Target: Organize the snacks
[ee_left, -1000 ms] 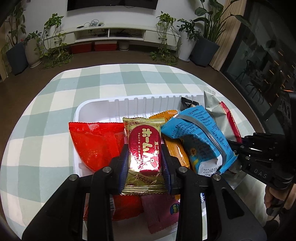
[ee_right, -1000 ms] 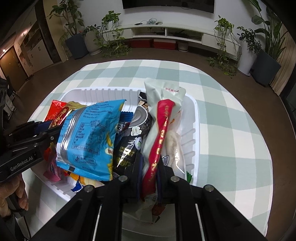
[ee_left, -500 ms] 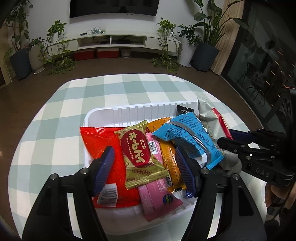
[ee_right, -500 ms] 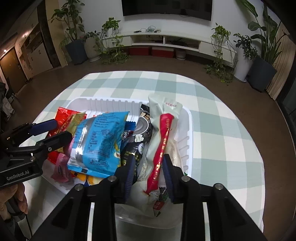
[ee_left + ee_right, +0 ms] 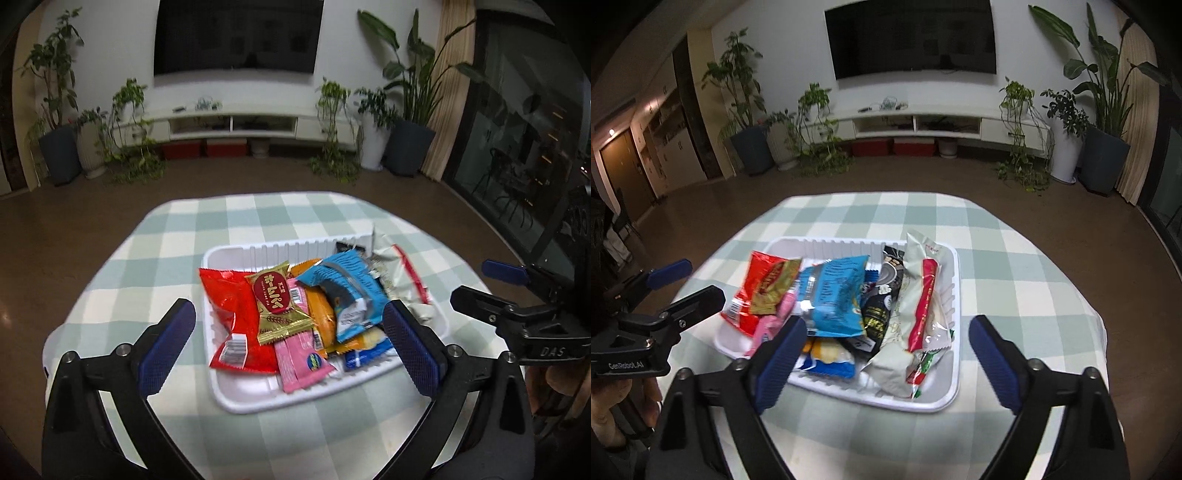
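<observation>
A white tray on the checked table holds several snack packets: a red bag, a gold-and-red bar, a pink packet, a blue bag, a black packet and a white-and-red packet. My left gripper is open and empty, held back above the tray's near edge. My right gripper is open and empty, also above the near edge. Each gripper shows at the side of the other's view.
The round table carries a green-and-white checked cloth. Its edge curves close on both sides of the tray. Beyond it are brown floor, a low TV cabinet and potted plants.
Both grippers have opened, let go of their packets and pulled back and up from the tray. The gold-and-red bar and the white-and-red packet now lie in the tray.
</observation>
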The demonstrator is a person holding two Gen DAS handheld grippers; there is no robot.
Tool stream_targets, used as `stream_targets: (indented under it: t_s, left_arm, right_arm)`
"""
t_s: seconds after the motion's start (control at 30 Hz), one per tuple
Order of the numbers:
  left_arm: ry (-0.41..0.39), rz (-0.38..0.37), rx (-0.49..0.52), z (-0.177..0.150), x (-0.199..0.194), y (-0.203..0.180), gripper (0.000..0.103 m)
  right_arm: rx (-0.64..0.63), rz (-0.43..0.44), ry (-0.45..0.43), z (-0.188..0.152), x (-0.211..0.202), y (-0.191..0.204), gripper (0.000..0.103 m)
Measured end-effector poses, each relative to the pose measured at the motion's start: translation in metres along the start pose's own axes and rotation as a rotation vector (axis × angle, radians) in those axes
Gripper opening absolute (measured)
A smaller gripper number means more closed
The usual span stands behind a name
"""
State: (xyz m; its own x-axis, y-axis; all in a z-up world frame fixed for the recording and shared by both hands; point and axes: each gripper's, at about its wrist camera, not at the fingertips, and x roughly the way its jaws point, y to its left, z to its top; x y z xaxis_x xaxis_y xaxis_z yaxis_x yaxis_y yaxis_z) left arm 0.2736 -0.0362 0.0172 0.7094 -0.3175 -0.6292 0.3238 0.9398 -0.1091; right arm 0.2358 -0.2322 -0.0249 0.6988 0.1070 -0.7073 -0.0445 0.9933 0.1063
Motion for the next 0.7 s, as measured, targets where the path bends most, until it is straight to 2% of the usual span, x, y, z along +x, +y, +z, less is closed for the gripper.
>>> stream_targets:
  t_s: [0.1,0.17,0.23,0.33,0.37,0.47,0.6,0.7]
  left_arm:
    - [-0.068,-0.004,0.023,-0.006,-0.038,-0.01,0.103]
    - [-0.105,0.021,0.048,-0.011,-0.063,-0.02,0.103]
    - [-0.149,0.035,0.063,-0.018,-0.092,-0.032,0.103]
    - [-0.22,0.063,0.076,-0.028,-0.134,-0.046,0.103]
    - [-0.25,0.078,0.077,-0.032,-0.148,-0.051,0.103]
    - [-0.341,0.213,0.07,-0.048,-0.191,-0.068,0.103]
    - [-0.313,0.259,0.078,-0.061,-0.217,-0.084,0.103]
    - [-0.259,0.298,0.031,-0.073,-0.227,-0.085,0.103]
  right_arm:
    - [0.005,0.027,-0.063,-0.008,-0.029,0.005,0.097]
    - [0.014,0.047,-0.121,-0.014,-0.051,0.009,0.099]
    - [0.014,0.061,-0.211,-0.02,-0.082,0.014,0.103]
    - [0.007,0.076,-0.364,-0.027,-0.131,0.022,0.103]
    - [0.006,0.085,-0.429,-0.03,-0.151,0.025,0.103]
    - [-0.01,0.09,-0.587,-0.041,-0.197,0.032,0.103]
    - [-0.046,0.034,-0.774,-0.059,-0.254,0.047,0.103]
    - [-0.045,0.025,-0.814,-0.065,-0.277,0.052,0.103]
